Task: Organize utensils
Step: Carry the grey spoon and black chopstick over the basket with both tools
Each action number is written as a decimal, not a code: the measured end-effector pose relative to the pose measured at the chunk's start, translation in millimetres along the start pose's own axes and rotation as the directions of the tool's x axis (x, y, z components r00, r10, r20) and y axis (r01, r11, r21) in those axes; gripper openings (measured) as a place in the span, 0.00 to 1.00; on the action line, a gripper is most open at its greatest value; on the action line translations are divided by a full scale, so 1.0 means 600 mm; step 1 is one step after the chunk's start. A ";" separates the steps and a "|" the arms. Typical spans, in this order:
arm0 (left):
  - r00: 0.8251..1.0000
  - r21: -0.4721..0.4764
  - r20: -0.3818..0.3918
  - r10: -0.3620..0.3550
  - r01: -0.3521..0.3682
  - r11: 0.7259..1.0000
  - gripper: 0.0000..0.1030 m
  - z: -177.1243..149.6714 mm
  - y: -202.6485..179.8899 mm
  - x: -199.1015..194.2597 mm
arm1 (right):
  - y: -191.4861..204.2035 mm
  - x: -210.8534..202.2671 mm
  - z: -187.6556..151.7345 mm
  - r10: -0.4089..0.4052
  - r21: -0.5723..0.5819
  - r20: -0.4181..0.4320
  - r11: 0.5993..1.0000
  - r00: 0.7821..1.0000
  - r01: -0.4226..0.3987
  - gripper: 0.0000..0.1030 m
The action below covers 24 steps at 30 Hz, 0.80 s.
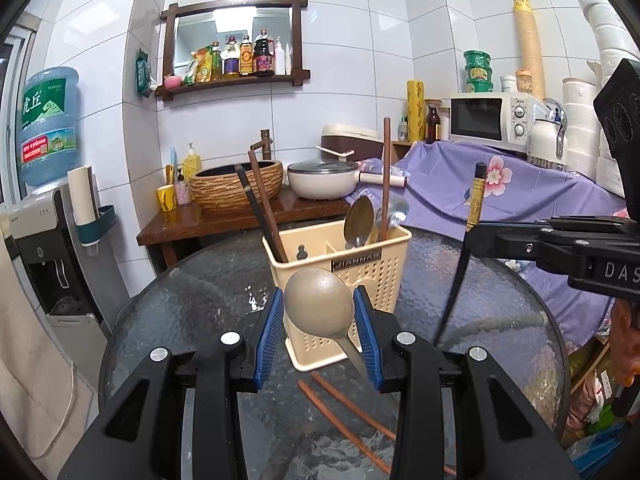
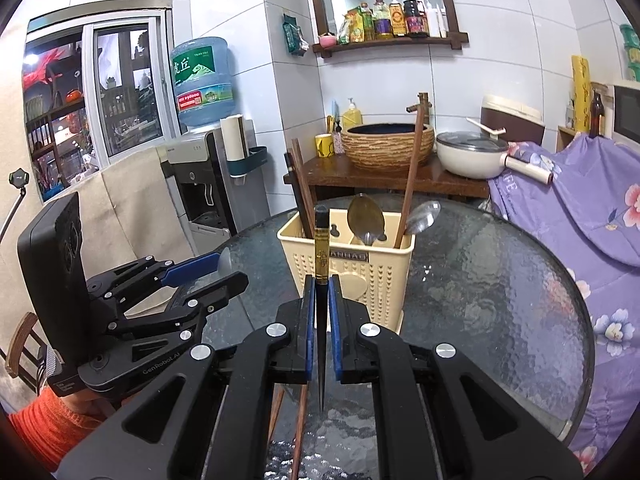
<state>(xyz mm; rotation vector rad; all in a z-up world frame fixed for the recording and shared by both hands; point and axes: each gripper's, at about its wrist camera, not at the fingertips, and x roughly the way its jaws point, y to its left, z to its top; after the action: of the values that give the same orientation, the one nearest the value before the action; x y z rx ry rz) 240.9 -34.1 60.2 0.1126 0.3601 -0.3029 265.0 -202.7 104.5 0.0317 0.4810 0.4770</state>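
The left gripper point(image 1: 319, 334) sits at the bottom centre of its own view, its blue pads point(image 1: 267, 332) pressed on either side of the bowl of a grey-brown spoon point(image 1: 319, 304), whose handle runs down and right past the right pad. So it is pinching the spoon, raised in front of the cream utensil holder point(image 1: 340, 276), which fills the middle of the frame on the round glass table point(image 1: 192, 300).

The right gripper point(image 2: 321, 320), low in the centre of its view, has its pads squeezed tight on a black chopstick point(image 2: 321, 248) with a gold band. The stick stands nearly upright, its thick end up against the holder's front and its thin tip pointing down toward the glass.

The step in hand looks like carrying both pieces to the holder. It already contains two dark chopsticks in the left compartment, and two spoons and a brown chopstick on the right. Two reddish chopsticks point(image 1: 352, 412) lie on the glass at the lower centre, not yet collected.

Next, each piece likely needs lifting above the rim, then lowering into a matching compartment: the spoon with the spoons, the black stick with the others on the left.

Both grippers point slightly downward toward the holder. The right gripper enters the left view from the right edge, and an orange sleeve point(image 2: 44, 428) shows behind the left gripper at the lower left of the right view.
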 end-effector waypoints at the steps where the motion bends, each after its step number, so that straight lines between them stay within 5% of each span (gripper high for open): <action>1: 1.000 0.002 0.006 0.001 -0.001 1.000 0.34 0.005 0.000 0.000 | 0.002 -0.001 0.005 -0.002 -0.006 0.005 1.000 1.000 0.002 0.07; 12: 0.997 0.035 0.068 0.030 -0.033 0.999 0.34 0.083 0.015 -0.003 | 0.017 -0.009 0.088 0.002 -0.076 0.046 0.997 0.999 0.002 0.07; 24: 0.978 0.041 0.169 0.123 -0.132 0.990 0.34 0.228 0.056 0.012 | 0.019 -0.030 0.253 0.000 -0.082 0.187 0.997 0.982 0.015 0.07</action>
<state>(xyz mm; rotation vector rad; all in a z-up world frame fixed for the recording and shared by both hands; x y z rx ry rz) 303.0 -26.2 186.7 0.1595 0.1789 -0.1930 314.7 -188.1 248.9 -0.0049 0.2766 0.4812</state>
